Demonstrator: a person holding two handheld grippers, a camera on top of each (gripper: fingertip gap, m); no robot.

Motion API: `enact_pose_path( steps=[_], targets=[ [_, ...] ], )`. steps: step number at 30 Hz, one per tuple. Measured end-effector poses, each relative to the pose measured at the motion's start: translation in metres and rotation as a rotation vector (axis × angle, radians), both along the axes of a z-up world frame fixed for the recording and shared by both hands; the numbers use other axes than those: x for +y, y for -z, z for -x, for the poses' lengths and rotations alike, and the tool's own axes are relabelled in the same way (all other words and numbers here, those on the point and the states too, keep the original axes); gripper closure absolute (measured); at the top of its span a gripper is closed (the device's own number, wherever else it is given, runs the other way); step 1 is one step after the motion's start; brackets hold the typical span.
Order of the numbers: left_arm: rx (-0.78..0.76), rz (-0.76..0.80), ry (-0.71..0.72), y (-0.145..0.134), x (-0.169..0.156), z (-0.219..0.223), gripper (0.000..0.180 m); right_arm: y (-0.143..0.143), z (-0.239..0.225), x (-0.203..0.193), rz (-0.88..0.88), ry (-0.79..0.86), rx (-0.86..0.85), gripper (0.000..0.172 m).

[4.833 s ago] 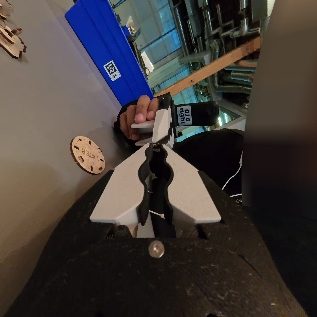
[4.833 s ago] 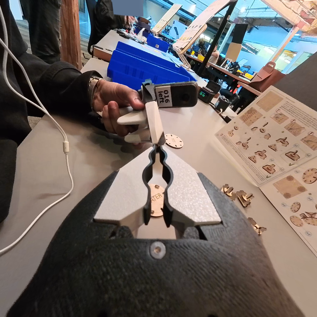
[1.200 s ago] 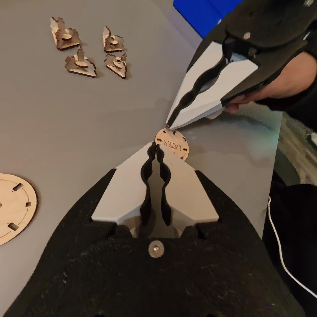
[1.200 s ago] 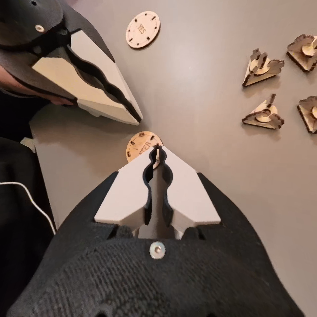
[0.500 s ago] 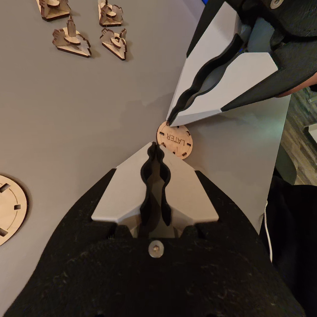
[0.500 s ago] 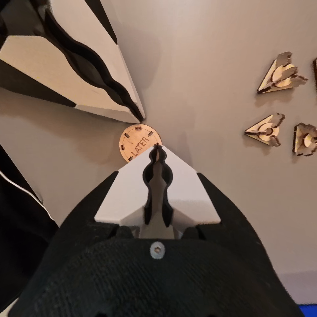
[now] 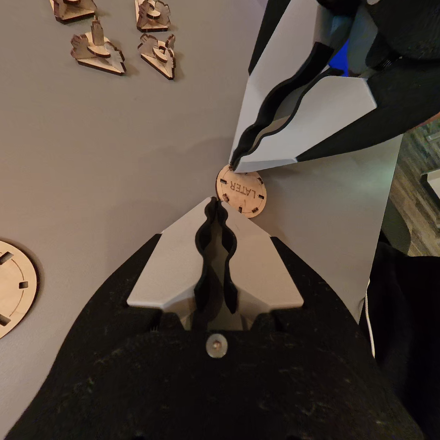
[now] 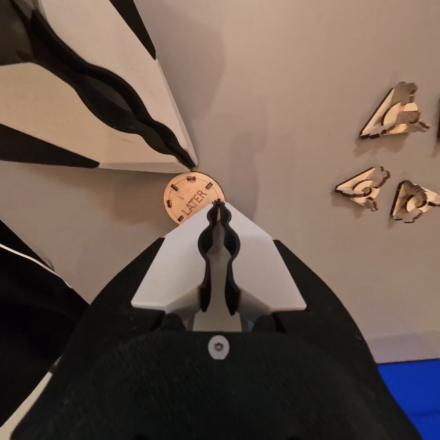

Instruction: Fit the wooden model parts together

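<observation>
Your left tool (image 7: 215, 200), wavy black pads closed on nothing, tips beside the small round plywood disc (image 7: 241, 194) flat on the matte grey table (image 7: 119, 142). Your right tool (image 8: 217, 203), also closed bare, touches its opposite rim. Beyond: notched triangular wooden pieces (image 7: 97, 53).

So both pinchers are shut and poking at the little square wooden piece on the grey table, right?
Nearly. The wooden piece is round, a flat disc, as the left wrist view shows. Both the left gripper and the right gripper are shut with their tips at its edge, on the grey table.
</observation>
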State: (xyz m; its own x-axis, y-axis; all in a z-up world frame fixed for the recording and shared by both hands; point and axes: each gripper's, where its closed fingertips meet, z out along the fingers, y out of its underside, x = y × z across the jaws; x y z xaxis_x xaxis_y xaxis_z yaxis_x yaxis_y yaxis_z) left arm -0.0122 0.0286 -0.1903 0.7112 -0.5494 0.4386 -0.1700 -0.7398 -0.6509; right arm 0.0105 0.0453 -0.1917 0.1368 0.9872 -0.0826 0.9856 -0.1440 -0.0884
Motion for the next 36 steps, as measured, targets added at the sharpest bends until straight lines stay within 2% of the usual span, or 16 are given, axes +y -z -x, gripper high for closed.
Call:
enact_pose_path(
  steps=[7, 14, 21, 23, 25, 28, 31, 34, 36],
  targets=[
    [0.001, 0.000, 0.000, 0.000, 0.000, 0.000, 0.180, 0.001, 0.000, 0.000, 0.010, -0.008, -0.097, 0.171],
    [0.008, -0.004, 0.001, 0.000, 0.000, 0.001, 0.180, 0.001, 0.000, 0.000, 0.002, -0.019, -0.117, 0.171],
    [0.014, -0.006, 0.003, 0.001, -0.001, 0.003, 0.180, 0.001, 0.001, 0.000, -0.047, -0.085, -0.012, 0.171],
    [0.012, -0.005, 0.003, 0.001, -0.001, 0.003, 0.180, 0.001, 0.000, -0.003, -0.047, -0.116, 0.008, 0.162],
    [0.012, -0.005, 0.004, 0.001, -0.001, 0.003, 0.180, 0.000, -0.002, -0.005, -0.047, -0.116, 0.007, 0.142],
    [0.008, -0.002, 0.004, 0.000, -0.001, 0.003, 0.180, -0.002, -0.002, -0.004, -0.075, -0.133, 0.017, 0.140],
    [0.004, 0.000, 0.004, 0.000, -0.001, 0.003, 0.180, -0.007, 0.000, 0.001, -0.113, -0.145, 0.047, 0.144],
    [0.001, 0.001, 0.004, 0.000, -0.001, 0.003, 0.180, -0.016, 0.006, 0.005, -0.124, -0.140, 0.100, 0.172],
    [-0.001, 0.002, 0.004, 0.000, -0.001, 0.003, 0.180, -0.015, 0.005, 0.005, -0.103, -0.124, 0.093, 0.172]
  ],
)
